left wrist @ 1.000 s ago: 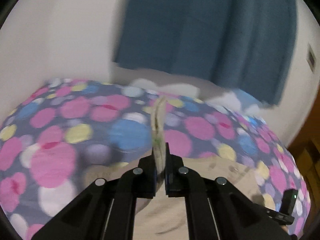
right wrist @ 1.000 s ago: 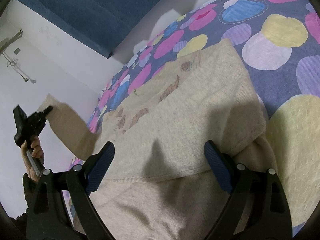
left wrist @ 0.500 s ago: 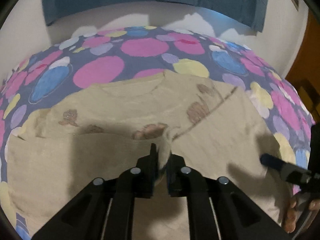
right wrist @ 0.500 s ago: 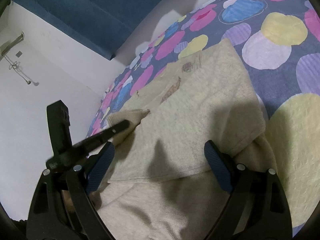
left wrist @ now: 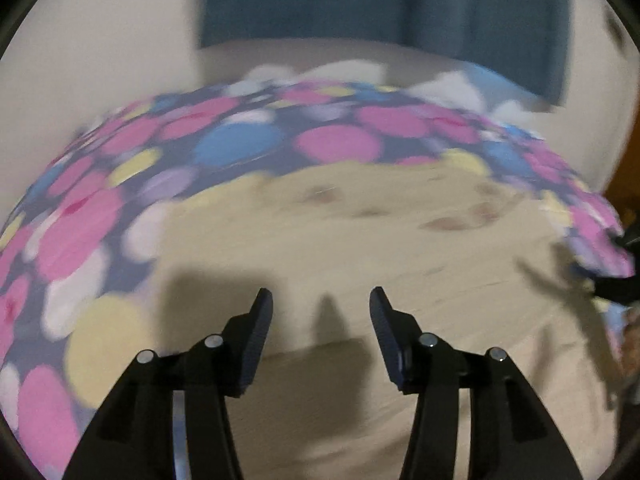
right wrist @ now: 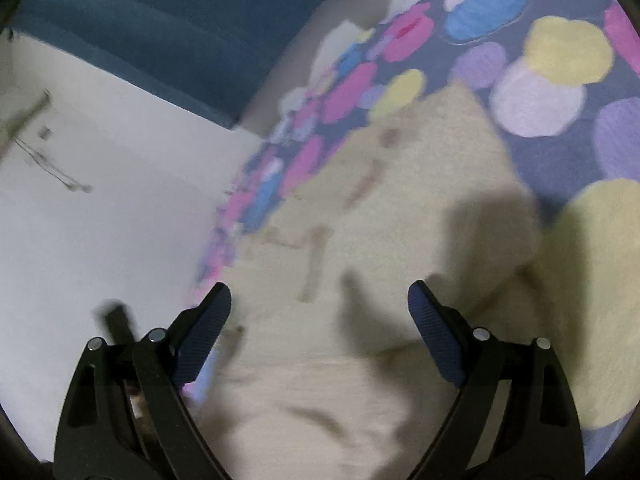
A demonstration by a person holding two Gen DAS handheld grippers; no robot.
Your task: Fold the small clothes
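Observation:
A beige sweater (left wrist: 360, 248) with small brown prints lies flat on the polka-dot bedspread (left wrist: 80, 220), its sleeves folded in over the body. My left gripper (left wrist: 320, 308) is open and empty just above the sweater's near part. My right gripper (right wrist: 320, 300) is open and empty above the same sweater (right wrist: 380, 240). The right gripper shows at the right edge of the left wrist view (left wrist: 620, 284). Both views are blurred by motion.
The bedspread (right wrist: 560, 60) has pink, blue, yellow and lilac dots. A white wall (right wrist: 100, 220) and a dark blue curtain (left wrist: 400, 0) stand behind the bed. A wooden door edge (left wrist: 628, 152) is at the right.
My left gripper carried the sleeve across onto the sweater's body, then opened and let it go. It now hovers empty. My right gripper stayed open and shifted slightly.

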